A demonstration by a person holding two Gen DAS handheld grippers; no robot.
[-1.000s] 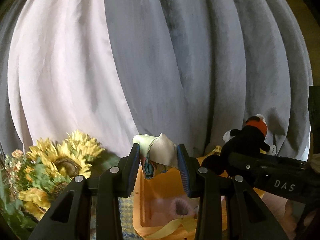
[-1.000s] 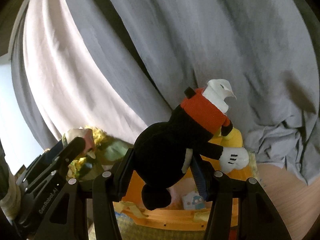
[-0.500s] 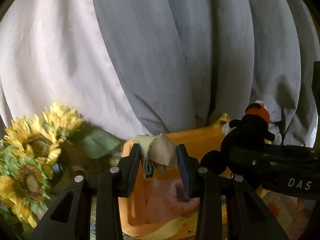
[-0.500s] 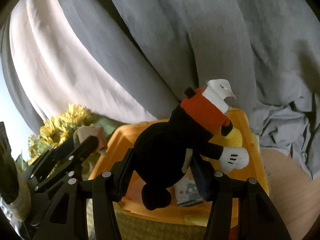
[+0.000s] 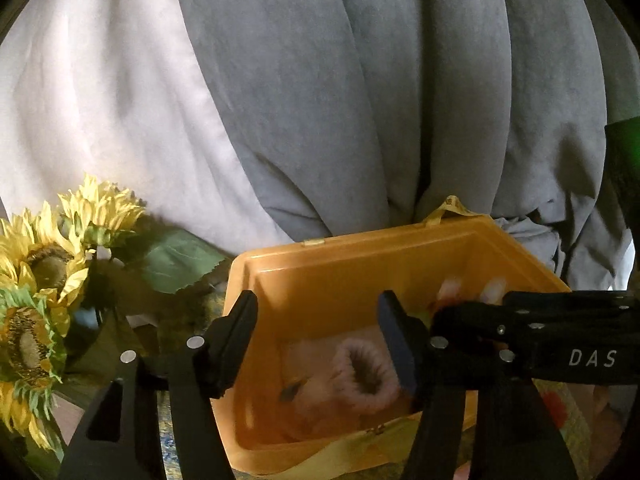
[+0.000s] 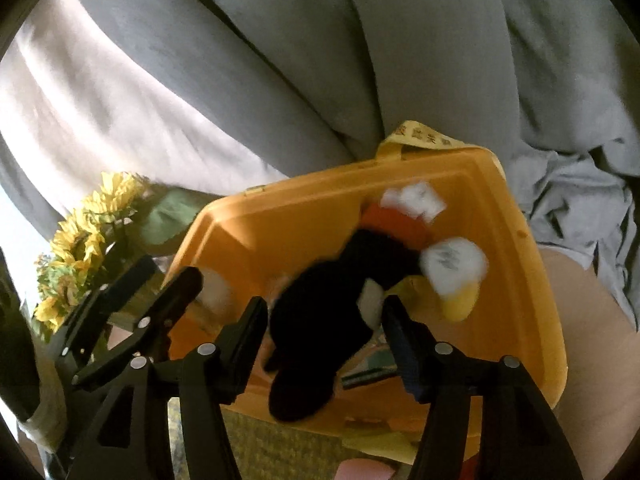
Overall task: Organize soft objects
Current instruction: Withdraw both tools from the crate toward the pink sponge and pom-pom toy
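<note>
Box: 1 orange box (image 5: 360, 264) – it sits by the gray curtain (image 5: 360, 80).
Flowers: 3 sunflowers (image 5: 48, 264) to the left of the box.
Left gripper (image 5: 316, 340): jaws opening, nothing between them; 1 pink fuzzy slipper (image 5: 360, 372) lies in the box below.
Right gripper (image 6: 324, 332): jaws opening – 1 black plush toy (image 6: 332, 312) is between them, blurry, over the inside of the box; I cannot tell if the pads touch it.

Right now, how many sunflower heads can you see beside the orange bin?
3 in the left view: one upper, one left of it, one lower. More may hide beyond the frame edge.
</note>
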